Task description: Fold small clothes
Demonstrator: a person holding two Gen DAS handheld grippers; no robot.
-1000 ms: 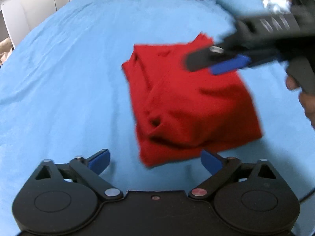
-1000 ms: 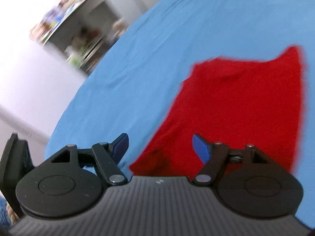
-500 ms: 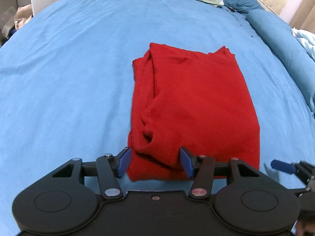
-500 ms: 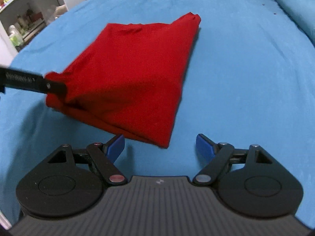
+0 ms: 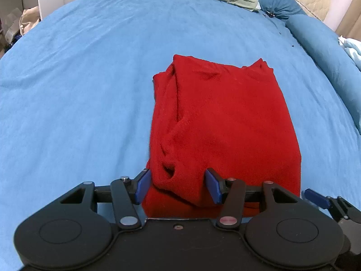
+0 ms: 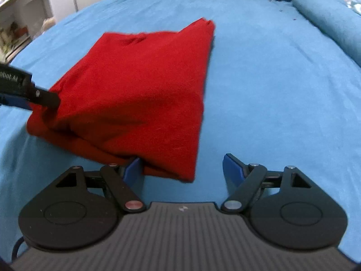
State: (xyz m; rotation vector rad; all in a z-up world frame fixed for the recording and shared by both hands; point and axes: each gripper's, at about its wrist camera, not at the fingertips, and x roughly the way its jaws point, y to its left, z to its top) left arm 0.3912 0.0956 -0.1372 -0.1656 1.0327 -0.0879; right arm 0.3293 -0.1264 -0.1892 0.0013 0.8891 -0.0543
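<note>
Having closed since a second ago onto the near-left corner of the folded red garment (image 5: pixel 223 122) on the bed (image 5: pixel 79 90), left tongs (image 5: pixel 178 186) grip it, while right tongs (image 6: pixel 182 169), newly lowered, gape around its near-right corner, readying another fold.

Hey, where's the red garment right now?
Folded red garment lies mid-bed on the blue sheet, near edge between the left gripper fingers.

Partly cut-off white lettering "ebet.AI" is read on the black left gripper (image 6: pixel 45 97), nothing else legible
</note>
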